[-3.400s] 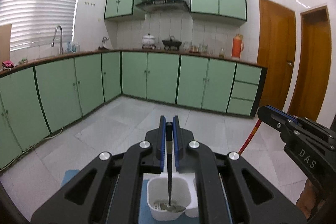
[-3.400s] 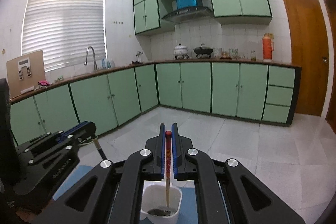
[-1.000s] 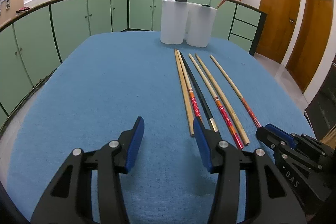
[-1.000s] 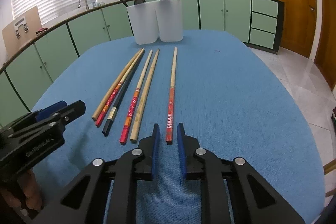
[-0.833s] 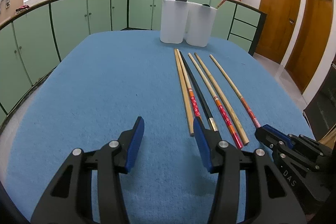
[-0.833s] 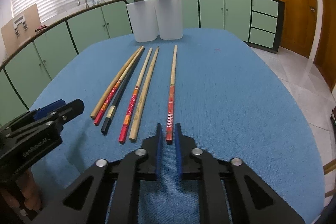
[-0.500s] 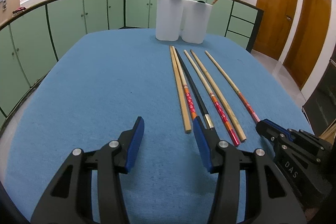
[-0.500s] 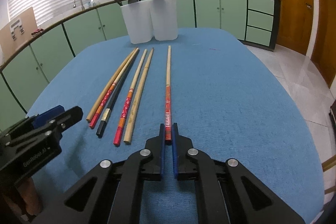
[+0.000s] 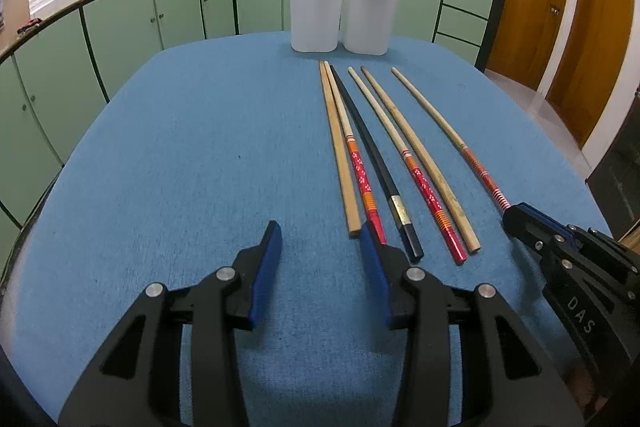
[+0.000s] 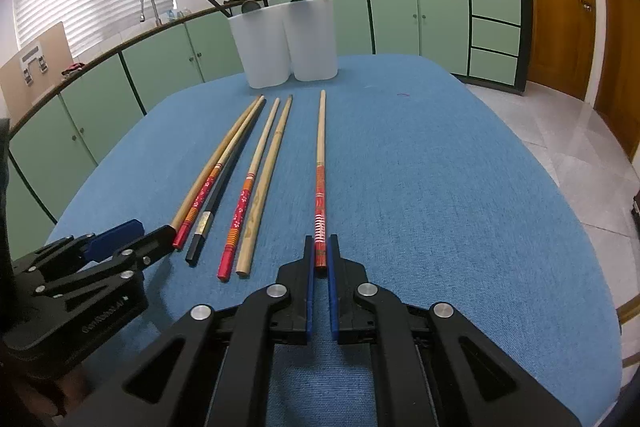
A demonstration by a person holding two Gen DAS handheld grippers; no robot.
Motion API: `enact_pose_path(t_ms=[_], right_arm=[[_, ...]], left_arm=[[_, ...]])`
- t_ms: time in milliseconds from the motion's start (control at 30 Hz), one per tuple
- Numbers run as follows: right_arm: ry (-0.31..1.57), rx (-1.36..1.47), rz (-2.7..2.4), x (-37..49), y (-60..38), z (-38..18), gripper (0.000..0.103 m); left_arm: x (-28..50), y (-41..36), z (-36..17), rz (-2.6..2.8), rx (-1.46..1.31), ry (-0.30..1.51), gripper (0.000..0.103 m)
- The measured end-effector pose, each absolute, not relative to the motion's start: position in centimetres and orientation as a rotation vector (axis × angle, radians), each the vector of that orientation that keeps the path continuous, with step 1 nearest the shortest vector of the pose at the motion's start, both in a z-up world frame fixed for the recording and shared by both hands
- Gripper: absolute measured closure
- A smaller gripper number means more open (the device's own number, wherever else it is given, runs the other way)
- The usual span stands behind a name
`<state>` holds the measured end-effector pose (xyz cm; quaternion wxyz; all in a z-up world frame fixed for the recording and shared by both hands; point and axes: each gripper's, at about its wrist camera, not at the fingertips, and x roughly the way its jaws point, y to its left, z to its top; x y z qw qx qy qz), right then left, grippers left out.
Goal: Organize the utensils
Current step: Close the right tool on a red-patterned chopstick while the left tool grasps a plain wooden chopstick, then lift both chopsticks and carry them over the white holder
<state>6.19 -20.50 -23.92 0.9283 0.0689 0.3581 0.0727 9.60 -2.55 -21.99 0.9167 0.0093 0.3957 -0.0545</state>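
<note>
In the right wrist view, the right gripper (image 10: 320, 259) is sitting at the bottom centre of the frame with its jaws clamped together on the red-banded end of a red-patterned chopstick (image 10: 320, 183), which is lying alone on the blue tablecloth (image 10: 440, 187) and running up the middle of the picture toward two white utensil holders (image 10: 284, 43) standing side by side at the upper centre. Just left of it, five more chopsticks (image 10: 240, 187) are lying in a loose row — a plain wooden one, two with red flowered ends, a black one and another plain one. In the left wrist view, the left gripper (image 9: 318, 251) is occupying the lower centre with its jaws closing but well apart — nothing is lying between them, and the right-hand fingertip (image 9: 370, 247) is sitting just at the near end of a red flowered chopstick (image 9: 360, 175). The holders are each carrying a chopstick leaning out of the top, one black and one red.
</note>
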Motion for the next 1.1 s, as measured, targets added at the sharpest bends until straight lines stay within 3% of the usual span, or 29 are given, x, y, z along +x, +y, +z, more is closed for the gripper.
enact_pose_path(t_ms=[367, 500, 600, 1100], right_arm=[[0.732, 0.162, 0.152, 6.3, -20.7, -24.0, 0.097], [0.732, 0.167, 0.154, 6.3, -20.8, -24.0, 0.097], [0.732, 0.167, 0.153, 6.3, -20.8, -24.0, 0.097], [0.660, 0.145, 0.149, 5.6, -21.0, -22.0, 0.097]], left_arm=[[10.1, -3.5, -21.9, -0.077, 0.037, 0.833, 0.063], [10.4, -3.9, -21.8, -0.070, 0.033, 0.834, 0.077], [10.5, -4.2, -21.9, -0.088, 0.034, 0.836, 0.097], [8.6, -2.6, -18.0, -0.104, -0.011, 0.700, 0.097]])
